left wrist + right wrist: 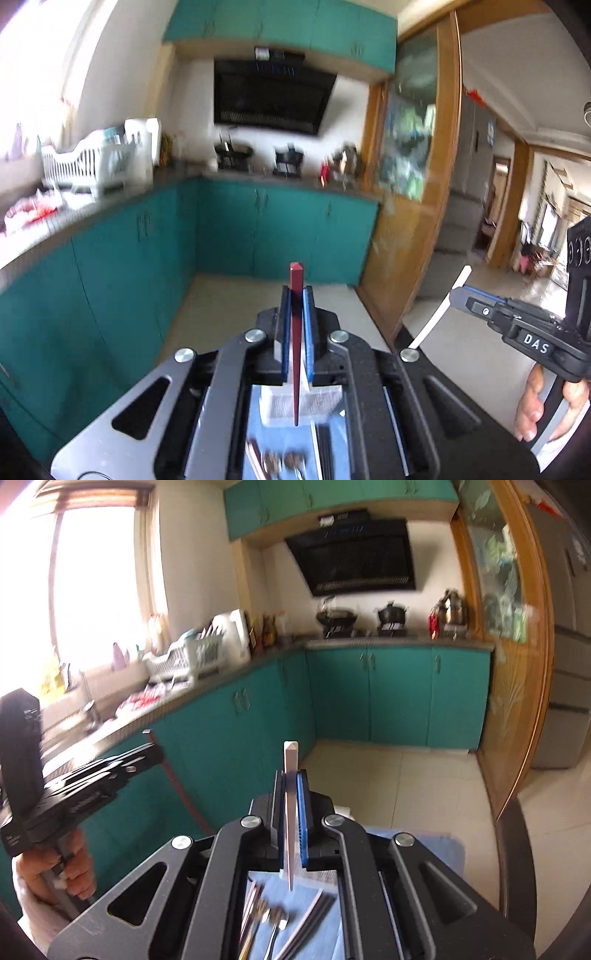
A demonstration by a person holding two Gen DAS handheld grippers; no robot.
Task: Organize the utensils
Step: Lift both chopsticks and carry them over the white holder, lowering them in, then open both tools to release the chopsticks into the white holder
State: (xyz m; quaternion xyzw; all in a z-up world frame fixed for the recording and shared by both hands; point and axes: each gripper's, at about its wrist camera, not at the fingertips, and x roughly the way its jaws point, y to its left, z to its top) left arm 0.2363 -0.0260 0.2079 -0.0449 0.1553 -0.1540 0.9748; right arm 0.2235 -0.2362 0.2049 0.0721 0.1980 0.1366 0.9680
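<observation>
Left gripper (pixel 296 295) is clamped on a red chopstick (pixel 295 332), right gripper (pixel 291 775) on a white chopstick (pixel 290 812), both held near-vertical at frame centre, remaining utensils (pixel 266 919) lying below on the blue mat (pixel 317 934).

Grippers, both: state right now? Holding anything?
Left gripper: closed on a red chopstick.
Right gripper: closed on a white chopstick.
</observation>
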